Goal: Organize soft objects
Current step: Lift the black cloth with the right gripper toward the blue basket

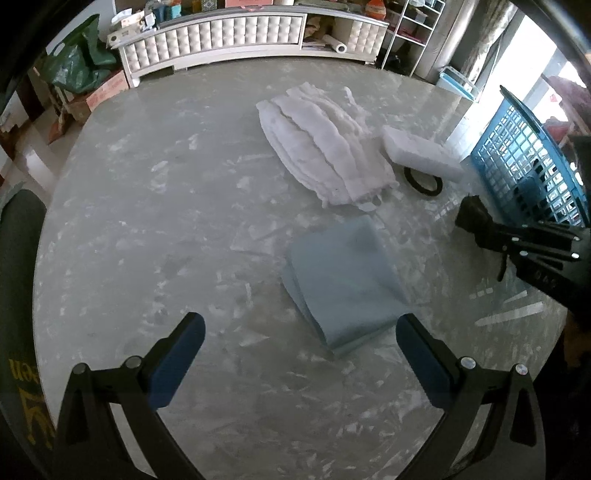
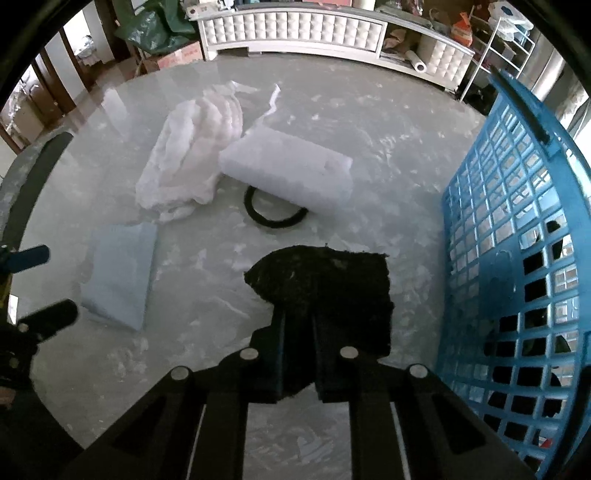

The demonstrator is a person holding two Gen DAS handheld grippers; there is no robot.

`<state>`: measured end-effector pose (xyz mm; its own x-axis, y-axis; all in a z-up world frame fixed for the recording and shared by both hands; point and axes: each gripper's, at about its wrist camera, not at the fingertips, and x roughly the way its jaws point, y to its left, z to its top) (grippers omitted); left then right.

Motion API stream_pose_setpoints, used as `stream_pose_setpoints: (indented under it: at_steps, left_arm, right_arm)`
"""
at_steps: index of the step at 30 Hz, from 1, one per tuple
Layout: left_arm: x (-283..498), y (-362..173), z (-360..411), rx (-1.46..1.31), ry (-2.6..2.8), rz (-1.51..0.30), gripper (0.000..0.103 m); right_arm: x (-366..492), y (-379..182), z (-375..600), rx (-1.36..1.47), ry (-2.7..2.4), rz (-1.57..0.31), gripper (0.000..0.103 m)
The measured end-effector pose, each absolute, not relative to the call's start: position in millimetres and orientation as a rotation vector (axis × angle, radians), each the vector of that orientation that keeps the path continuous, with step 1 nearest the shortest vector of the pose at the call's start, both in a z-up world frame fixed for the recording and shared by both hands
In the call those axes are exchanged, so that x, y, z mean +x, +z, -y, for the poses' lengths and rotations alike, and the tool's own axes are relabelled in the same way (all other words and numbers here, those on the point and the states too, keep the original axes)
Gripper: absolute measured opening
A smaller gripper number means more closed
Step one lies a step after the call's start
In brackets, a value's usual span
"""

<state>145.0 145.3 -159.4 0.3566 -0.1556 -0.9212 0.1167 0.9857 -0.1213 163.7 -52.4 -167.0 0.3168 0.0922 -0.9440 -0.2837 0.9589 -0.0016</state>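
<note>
In the right wrist view my right gripper (image 2: 298,325) is shut on a black fuzzy cloth (image 2: 325,280), held just above the marble table beside the blue basket (image 2: 517,229). The left wrist view shows the same right gripper (image 1: 476,221) with the black cloth (image 1: 471,212) at its tip. My left gripper (image 1: 299,332) stands open over the table with nothing between its fingers. A folded light-blue cloth (image 1: 343,280) lies just ahead of its right finger. Farther back lie a white ruffled cloth (image 1: 321,144), a white foam block (image 1: 421,151) and a black hair band (image 1: 423,181).
The round marble table (image 1: 147,229) carries everything. The blue lattice basket (image 1: 532,166) stands at its right edge. Beyond the table runs a white padded cabinet (image 1: 229,33), with a green bag (image 1: 81,59) and cardboard boxes to the left and a wire rack to the right.
</note>
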Motion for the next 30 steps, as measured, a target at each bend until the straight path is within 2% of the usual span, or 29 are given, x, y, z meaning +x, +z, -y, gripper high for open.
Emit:
stream_pose_setpoints:
  at_steps: [9,18,30]
  left_arm:
    - [146,-158,-113,0.077,-0.268,-1.171,0.103]
    - [167,-166,-107,0.02,-0.214,-1.223,0.101]
    - [170,-175,-90,0.055,-0.184,-1.235,0.095]
  right_arm:
    - [159,-144,57,-0.141,0.276,-1.191,0.011]
    - [154,-82,67,-0.129,0.319,-1.086,0.011]
    - [152,-22,138,-0.04,0.268,-0.96,0.011]
